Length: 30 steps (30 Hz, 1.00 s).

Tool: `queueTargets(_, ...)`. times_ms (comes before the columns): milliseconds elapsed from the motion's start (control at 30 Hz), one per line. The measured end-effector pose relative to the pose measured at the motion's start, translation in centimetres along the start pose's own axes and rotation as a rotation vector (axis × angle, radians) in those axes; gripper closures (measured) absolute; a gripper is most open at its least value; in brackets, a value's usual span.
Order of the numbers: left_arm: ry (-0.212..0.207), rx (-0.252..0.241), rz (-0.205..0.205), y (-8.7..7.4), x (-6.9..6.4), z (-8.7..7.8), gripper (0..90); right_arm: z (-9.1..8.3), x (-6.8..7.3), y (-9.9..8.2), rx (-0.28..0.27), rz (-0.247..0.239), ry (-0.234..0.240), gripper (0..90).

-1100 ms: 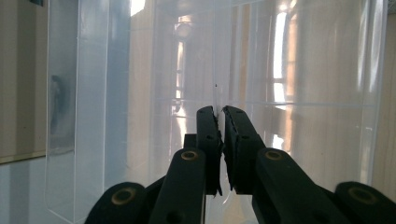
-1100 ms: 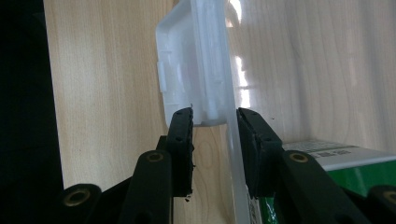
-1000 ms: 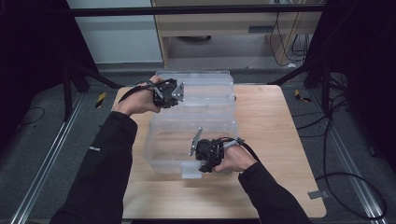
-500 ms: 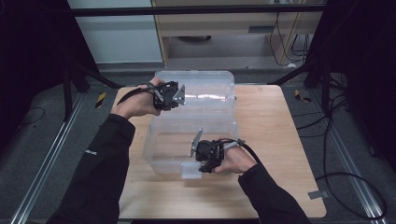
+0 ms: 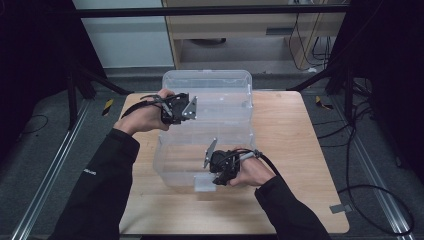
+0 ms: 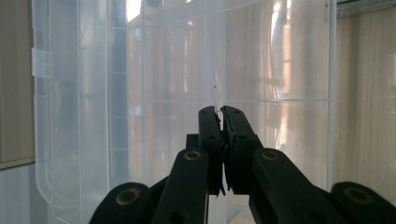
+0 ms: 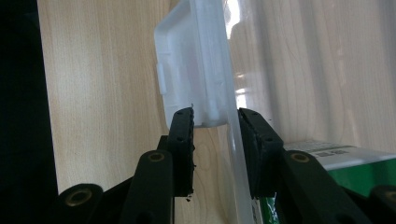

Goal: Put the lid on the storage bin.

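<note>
The right tongs (image 7: 215, 119) rise from the bottom edge, their two black jaws set on either side of a clear plastic box wall (image 7: 236, 154), gripping it just below a frosted white latch tab (image 7: 191, 60). Pale wooden worktop (image 7: 98, 84) lies behind. A green-and-white label (image 7: 348, 165) shows at lower right.

Lab setting: wooden table (image 5: 300, 150) amid dark rig frames (image 5: 345, 75), floor cables (image 5: 370, 200).
</note>
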<state>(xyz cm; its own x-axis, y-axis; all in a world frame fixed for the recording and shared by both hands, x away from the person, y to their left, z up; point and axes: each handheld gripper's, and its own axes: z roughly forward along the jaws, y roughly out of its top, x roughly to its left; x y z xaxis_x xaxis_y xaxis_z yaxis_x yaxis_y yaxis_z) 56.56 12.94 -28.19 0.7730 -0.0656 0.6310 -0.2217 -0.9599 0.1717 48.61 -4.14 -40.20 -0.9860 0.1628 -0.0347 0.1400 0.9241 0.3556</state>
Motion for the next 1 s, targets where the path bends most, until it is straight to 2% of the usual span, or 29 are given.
queueTargets(233, 0.026, -0.019, 0.006, 0.0, -1.0, -0.6, 86.8, 0.0, 0.0, -0.1, -0.003, 0.003, -0.001, 67.4)
queueTargets(433, 0.012, -0.007, 0.003, 0.2, -1.7, -1.1, 86.9, 0.0, -0.1, -0.1, -0.007, -0.001, 0.001, 67.4)
queueTargets(533, 0.029, -0.008, 0.012, 0.4, -2.1, -1.3, 87.0, 0.0, 0.0, -0.1, -0.007, 0.001, 0.002, 67.4)
queueTargets(633, 0.032, -0.029, 0.008, 0.1, -2.4, -1.5, 87.0, 0.0, 0.0, -0.1, -0.012, 0.003, 0.003, 67.3)
queueTargets(1000, 0.022, -0.055, 0.010, -0.2, -3.7, -2.2, 87.0, 0.0, 0.0, -0.1, -0.010, 0.001, 0.002, 67.3)
